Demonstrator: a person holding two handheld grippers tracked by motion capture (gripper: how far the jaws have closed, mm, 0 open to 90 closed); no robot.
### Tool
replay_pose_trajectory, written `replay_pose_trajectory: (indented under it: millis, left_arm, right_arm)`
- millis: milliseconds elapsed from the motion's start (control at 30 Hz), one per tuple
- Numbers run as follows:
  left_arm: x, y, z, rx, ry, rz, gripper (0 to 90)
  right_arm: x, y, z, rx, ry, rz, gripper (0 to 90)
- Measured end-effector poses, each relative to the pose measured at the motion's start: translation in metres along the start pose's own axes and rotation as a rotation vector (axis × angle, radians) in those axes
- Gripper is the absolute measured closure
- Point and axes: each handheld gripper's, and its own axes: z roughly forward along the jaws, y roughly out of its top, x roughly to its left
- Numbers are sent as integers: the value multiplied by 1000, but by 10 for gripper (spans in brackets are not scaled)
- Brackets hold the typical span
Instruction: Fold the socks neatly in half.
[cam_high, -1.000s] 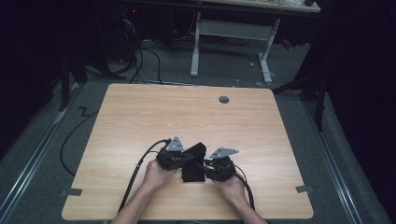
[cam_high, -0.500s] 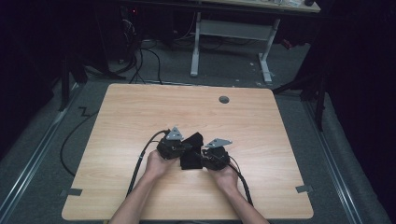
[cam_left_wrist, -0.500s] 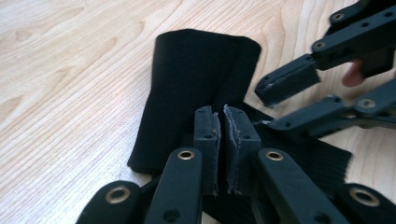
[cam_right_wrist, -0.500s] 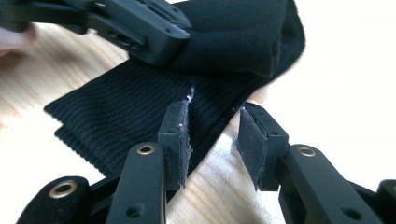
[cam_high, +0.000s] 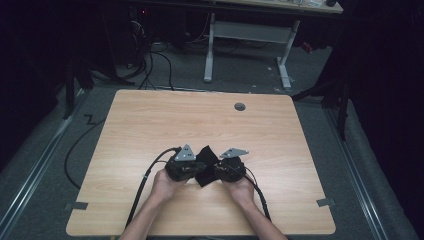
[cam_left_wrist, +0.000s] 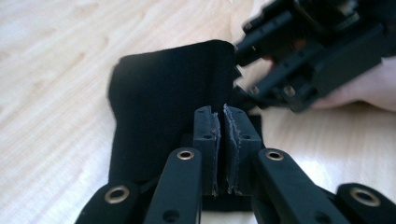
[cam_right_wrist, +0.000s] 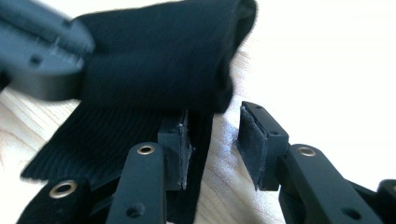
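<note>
Count: one black cloth (cam_high: 204, 167) between two grippers, left gripper (cam_high: 192, 167) and right gripper (cam_high: 220, 170), each in one of two hands, on one desk (cam_high: 150, 120) with one round cable hole (cam_high: 240, 106) beyond the grippers.

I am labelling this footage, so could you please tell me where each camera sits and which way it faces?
High view: above the person's side, looking forward and down on the table; forearms, both hands.
Left gripper view: on the left tongs, looking along shut jaws pinching the black cloth; a hand at right.
Right gripper view: on the right tongs, along parted jaws; no hand.
Shared: all show the cloth and wooden tabletop.
</note>
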Motion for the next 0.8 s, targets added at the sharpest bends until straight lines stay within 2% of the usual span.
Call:
replay_pose_trajectory:
  millis: [133, 300, 433, 567, 633, 733, 800]
  left_arm:
    - [-6, -8, 6, 26, 0, -7, 837]
    - [-4, -13, 12, 44, 12, -22, 837]
    - [-2, -14, 13, 47, 21, -25, 837]
    - [4, -10, 18, 60, 39, -9, 838]
    - [12, -5, 25, 67, 41, -6, 838]
    - [16, 0, 30, 77, 51, 2, 839]
    - [17, 3, 31, 84, 55, 10, 840]
  right_arm:
    - [0, 0, 0, 0, 0, 0, 634]
    - [-1, 0, -2, 10, 11, 9, 625]
    - [-2, -4, -12, 14, 28, 1, 641]
    - [-2, -10, -18, 17, 48, -4, 661]
    - [2, -11, -22, 16, 59, -23, 672]
    - [6, -11, -21, 19, 59, -45, 669]
    - [7, -10, -19, 24, 57, -42, 652]
